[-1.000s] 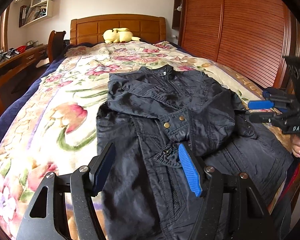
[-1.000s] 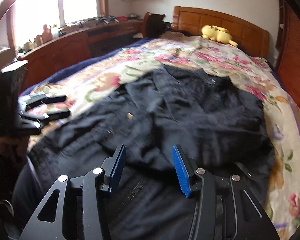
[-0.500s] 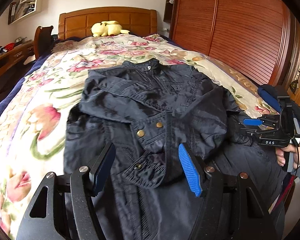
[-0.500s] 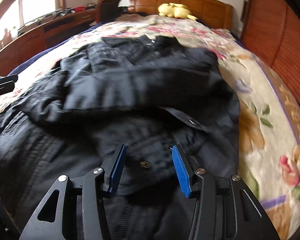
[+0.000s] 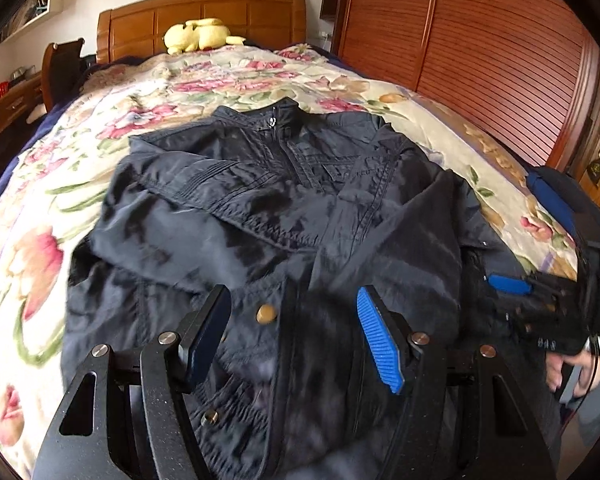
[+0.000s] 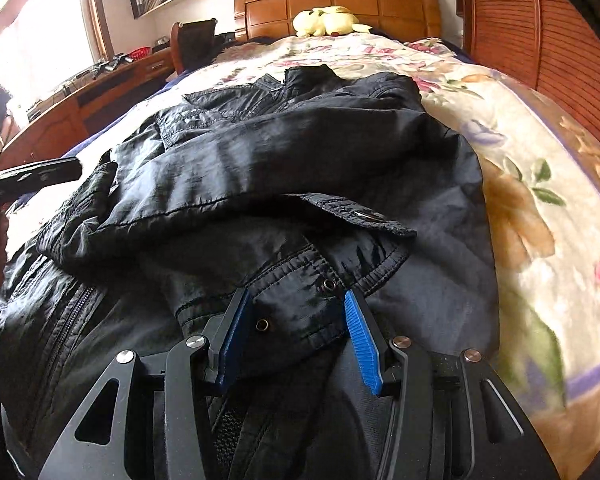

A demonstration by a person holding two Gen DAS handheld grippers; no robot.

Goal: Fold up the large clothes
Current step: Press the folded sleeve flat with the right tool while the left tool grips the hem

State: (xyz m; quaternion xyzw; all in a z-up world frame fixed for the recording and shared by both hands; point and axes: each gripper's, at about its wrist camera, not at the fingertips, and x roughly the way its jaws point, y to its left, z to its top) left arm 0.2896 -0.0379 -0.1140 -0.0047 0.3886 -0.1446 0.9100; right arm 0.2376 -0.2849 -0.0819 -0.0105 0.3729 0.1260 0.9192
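Observation:
A dark navy jacket point(image 5: 284, 208) lies front-up on the floral bedspread point(image 5: 32, 248), collar toward the headboard, both sleeves folded across its chest. My left gripper point(image 5: 292, 300) hovers open over the jacket's lower front near a brass snap point(image 5: 266, 313), with nothing between its pads. My right gripper point(image 6: 296, 300) is low over a sleeve cuff point(image 6: 300, 280) that lies between its blue pads point(image 6: 360, 336); the pads do not press it. In the left wrist view the right gripper point(image 5: 504, 300) sits at the jacket's right edge, held by a hand point(image 5: 576, 372).
A yellow plush toy point(image 5: 198, 36) rests by the wooden headboard point(image 5: 204, 16). Louvred wooden wardrobe doors point(image 5: 480, 48) run along the bed's right side. A desk point(image 6: 80, 100) and a chair point(image 6: 192, 40) stand on the left.
The left gripper has slid rightward across the jacket's lower front. The right gripper has swung round, levelled and come down close to the sleeve cuff. Neither jaw gap has changed.

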